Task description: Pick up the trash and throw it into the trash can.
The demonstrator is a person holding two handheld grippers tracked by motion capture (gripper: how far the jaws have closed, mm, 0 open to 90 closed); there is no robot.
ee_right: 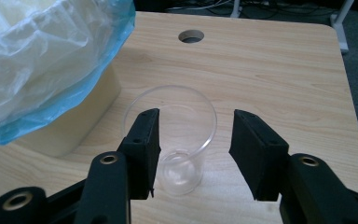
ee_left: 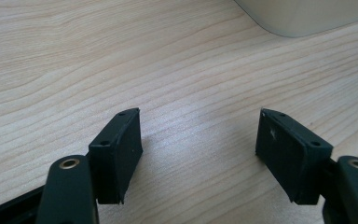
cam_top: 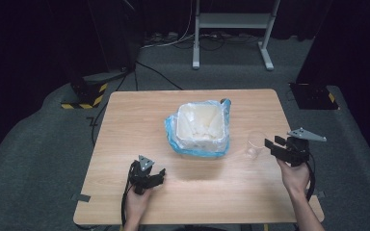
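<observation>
The clear plastic cup (ee_right: 172, 144) stands upright on the table (cam_top: 125, 125), just beside the bag-lined bin (cam_top: 201, 127). The right gripper (ee_right: 193, 149) faces it with jaws partly open and holding nothing; the cup seems to sit just beyond the pads. To grip well, it should straddle the cup's middle and close gently. The left gripper (ee_left: 198, 154) rests wide open, empty.
</observation>
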